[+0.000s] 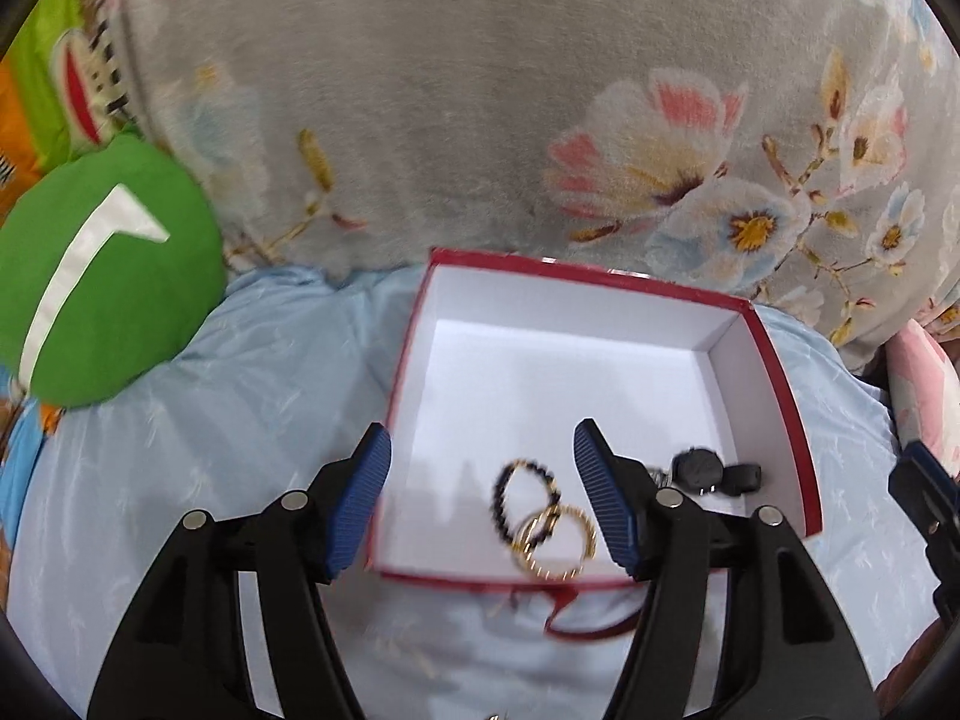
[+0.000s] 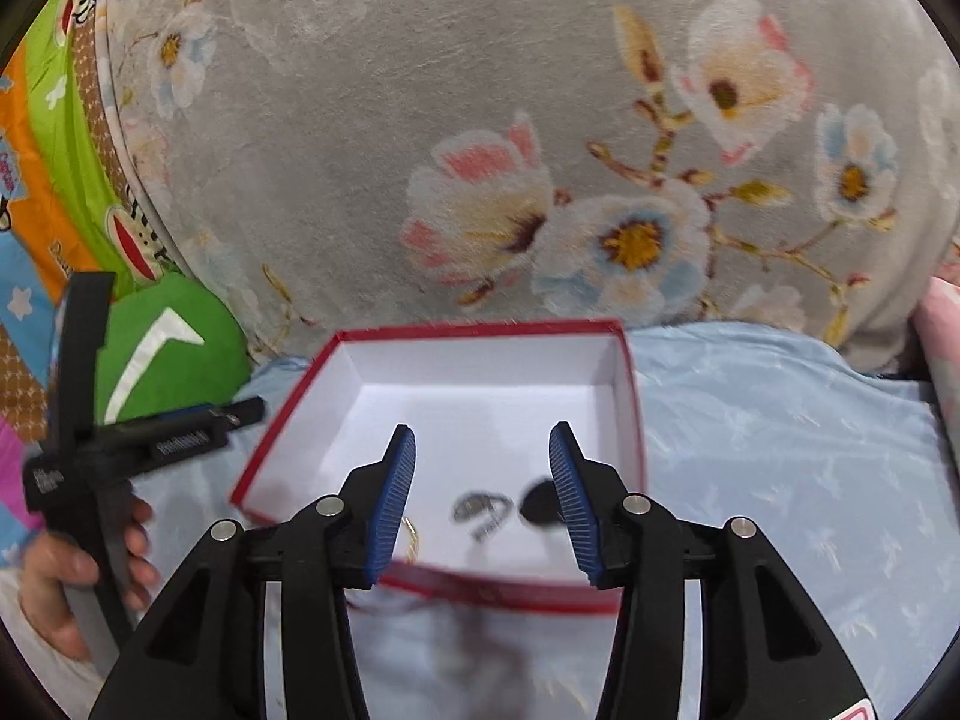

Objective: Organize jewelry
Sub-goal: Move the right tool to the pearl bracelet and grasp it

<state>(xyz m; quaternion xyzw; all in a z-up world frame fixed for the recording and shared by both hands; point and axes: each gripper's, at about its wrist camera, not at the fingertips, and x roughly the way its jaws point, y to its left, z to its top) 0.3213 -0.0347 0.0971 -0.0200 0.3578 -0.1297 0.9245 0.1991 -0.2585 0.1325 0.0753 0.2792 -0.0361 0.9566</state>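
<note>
A red box (image 1: 780, 384) with a white inside sits on the light blue sheet. A black bead bracelet (image 1: 519, 498), gold bangles (image 1: 561, 546) and a black watch (image 1: 699, 471) lie on its floor near the front wall. My left gripper (image 1: 480, 438) hangs open over the box's front left, its pads clear of the jewelry. In the right wrist view the box (image 2: 288, 414) holds the blurred watch (image 2: 486, 510). My right gripper (image 2: 483, 433) is open above it and holds nothing. A gold bangle (image 2: 411, 534) peeks out beside its left finger.
A grey floral blanket (image 1: 480, 90) rises behind the box. A green cushion (image 1: 108, 276) lies to the left and a pink one (image 1: 924, 378) to the right. A red ribbon (image 1: 570, 618) trails from the box front. A hand (image 2: 78, 576) holds the left tool.
</note>
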